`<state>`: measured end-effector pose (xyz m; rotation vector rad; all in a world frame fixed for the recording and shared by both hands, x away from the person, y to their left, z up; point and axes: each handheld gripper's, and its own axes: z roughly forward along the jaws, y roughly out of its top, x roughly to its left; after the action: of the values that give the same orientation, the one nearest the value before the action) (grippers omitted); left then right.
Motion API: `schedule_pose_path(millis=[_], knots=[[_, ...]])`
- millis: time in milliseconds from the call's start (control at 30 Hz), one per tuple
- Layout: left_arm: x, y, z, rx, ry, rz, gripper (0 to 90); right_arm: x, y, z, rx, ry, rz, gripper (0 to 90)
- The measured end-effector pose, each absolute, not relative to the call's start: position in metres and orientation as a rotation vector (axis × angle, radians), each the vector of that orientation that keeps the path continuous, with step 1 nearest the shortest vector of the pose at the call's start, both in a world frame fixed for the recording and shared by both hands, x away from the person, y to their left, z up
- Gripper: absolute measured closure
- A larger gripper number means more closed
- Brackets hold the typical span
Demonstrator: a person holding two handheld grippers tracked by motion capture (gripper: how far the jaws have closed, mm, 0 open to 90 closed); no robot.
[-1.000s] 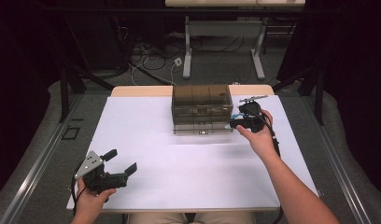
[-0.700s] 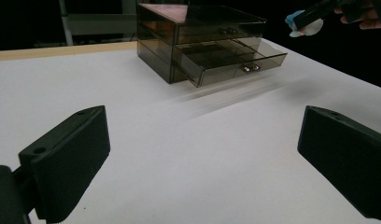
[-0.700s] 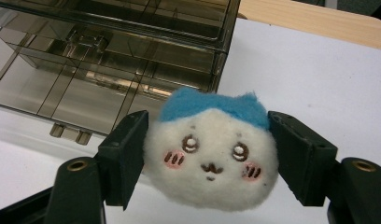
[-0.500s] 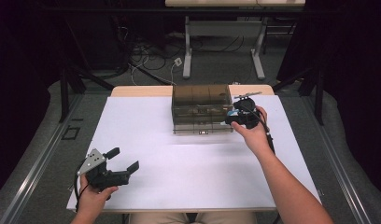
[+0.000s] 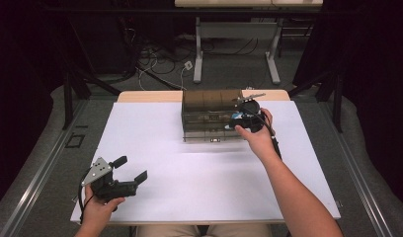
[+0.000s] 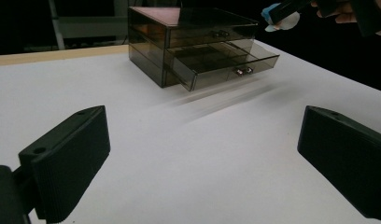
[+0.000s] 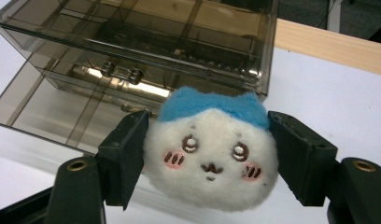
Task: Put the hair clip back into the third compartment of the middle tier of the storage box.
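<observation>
High view: white table (image 5: 189,197) with a smoky see-through drawer box (image 5: 212,114) at the far middle, its lower drawer pulled out toward the person. Right claw (image 5: 246,114) sits at the box's right front corner, held by the right hand (image 5: 256,138), with something blue and white showing between its jaws. Left claw (image 5: 131,170) rests low at the near left of the table in the left hand (image 5: 98,207), jaws spread, nothing between them, well apart from the box. Left gripper view: both black jaws stand wide apart over bare table (image 6: 179,177); the drawer box (image 6: 198,42) is ahead with its lower drawer (image 6: 226,63) slid out, small metal handle on the front; the right claw and a blue-white bit show at the top right, just beside the box's top corner. Right gripper view: right claw (image 7: 208,149) pinching a plush toy (image 7: 212,156), round white face with pink cheeks and blue top, one jaw pressed on each side. Toy hangs above the table, right in front of the drawer box (image 7: 156,42), near the open drawer (image 7: 62,112). Cannot tell if the drawer holds anything.
</observation>
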<state>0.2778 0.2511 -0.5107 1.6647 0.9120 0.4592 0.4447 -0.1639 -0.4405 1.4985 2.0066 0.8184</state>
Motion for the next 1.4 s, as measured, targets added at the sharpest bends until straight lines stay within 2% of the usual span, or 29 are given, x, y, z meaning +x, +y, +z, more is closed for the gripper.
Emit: schedule_pose_path(millis=[767, 1400], knots=[[0.265, 0.26, -0.51, 1.659, 0.939, 0.491, 2.5, 0.471, -0.151, -0.452, 1.524, 2.004, 0.87, 31.0], [0.266, 0.26, -0.511, 1.667, 0.941, 0.486, 2.5, 0.476, -0.142, -0.469, 1.551, 2.002, 0.852, 30.8]])
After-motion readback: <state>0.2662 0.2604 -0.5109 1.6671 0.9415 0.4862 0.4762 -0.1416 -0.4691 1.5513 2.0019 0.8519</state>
